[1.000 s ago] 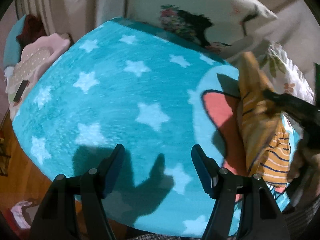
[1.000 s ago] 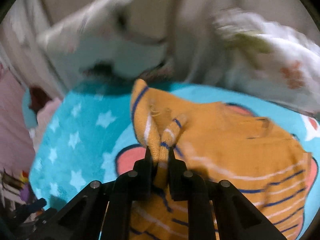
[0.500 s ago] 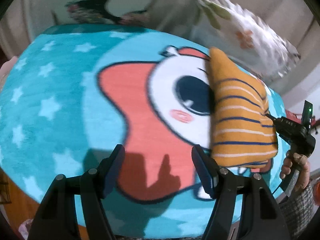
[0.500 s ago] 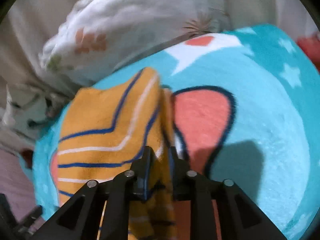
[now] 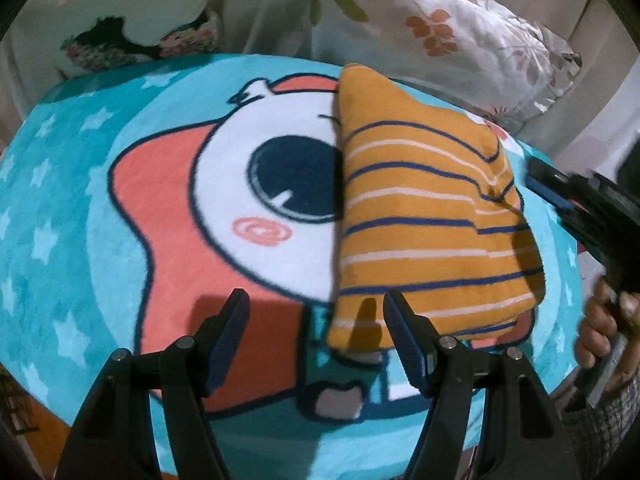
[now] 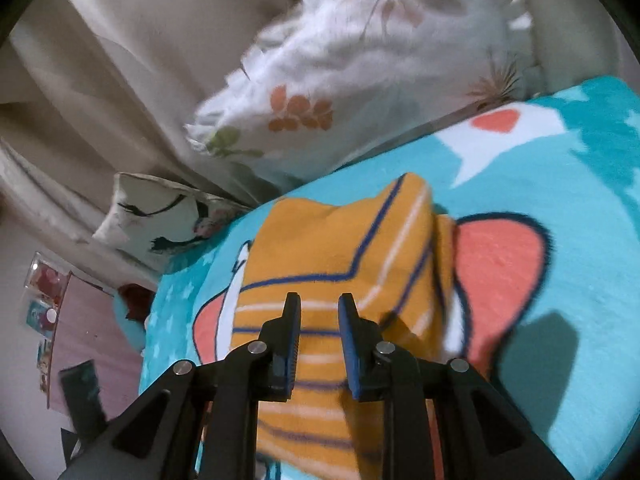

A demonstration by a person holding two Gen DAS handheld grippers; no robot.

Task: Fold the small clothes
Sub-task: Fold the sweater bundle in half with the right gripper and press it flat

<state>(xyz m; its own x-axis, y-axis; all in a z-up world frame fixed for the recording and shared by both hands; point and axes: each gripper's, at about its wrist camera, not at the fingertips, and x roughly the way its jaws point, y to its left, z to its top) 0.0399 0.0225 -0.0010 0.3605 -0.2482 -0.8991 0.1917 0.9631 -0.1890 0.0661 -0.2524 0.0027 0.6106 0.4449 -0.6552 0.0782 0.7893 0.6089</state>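
An orange top with blue and white stripes (image 5: 420,220) lies folded on the turquoise cartoon blanket (image 5: 60,200), its long fold edge running up the middle of the left wrist view. My left gripper (image 5: 316,312) hovers open over the blanket at the top's near left corner, nothing between its fingers. My right gripper (image 6: 320,316) sits low over the same top (image 6: 332,248); its jaws stand a little apart and the cloth lies under them, not pinched. In the left wrist view the right gripper (image 5: 580,208) shows at the top's right edge, held by a hand (image 5: 600,320).
A white leaf-print pillow (image 5: 440,20) lies against the beige backrest just behind the blanket, and a second pillow with a dark print (image 5: 132,12) sits to its left. Both appear in the right wrist view too (image 6: 360,60) (image 6: 160,216). The blanket (image 6: 580,200) drops off at its near edge.
The right gripper carried a pinched fold of the top across and has let it go, jaws now parted. The left gripper swept right over the blanket to the top's corner.
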